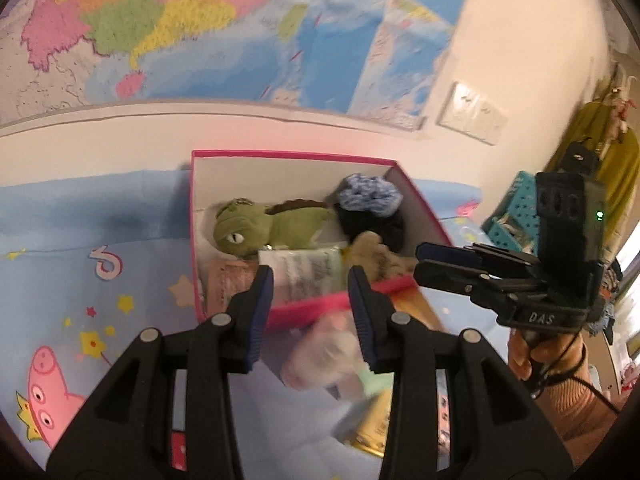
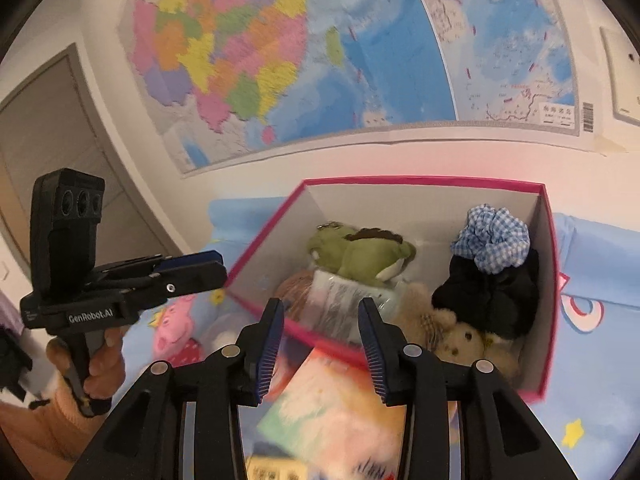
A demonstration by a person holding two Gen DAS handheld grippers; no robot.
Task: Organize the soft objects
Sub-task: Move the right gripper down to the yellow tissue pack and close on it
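A pink-rimmed box (image 1: 304, 312) (image 2: 420, 179) stands on the bed. It holds a green plush (image 1: 256, 228) (image 2: 360, 252), a blue checked scrunchie (image 1: 368, 194) (image 2: 492, 236) on a black soft item (image 2: 488, 304), a tan teddy bear (image 1: 376, 256) (image 2: 460, 336) and a printed clear packet (image 1: 304, 276) (image 2: 340, 304). My left gripper (image 1: 311, 280) (image 2: 216, 268) hovers at the box's near wall, jaws apart, nothing pinched. My right gripper (image 2: 321, 312) (image 1: 420, 260) hangs beside it, also open. A blurred pale soft thing (image 1: 328, 352) (image 2: 332, 400) lies below the fingers, outside the box.
The blue cartoon bedsheet (image 1: 52, 376) spreads left of the box. A map (image 1: 200, 20) covers the wall behind. A teal basket (image 1: 516, 208) sits at the right, a yellow tin (image 1: 372, 432) near my left gripper's base, and a grey door (image 2: 48, 140) stands at far left.
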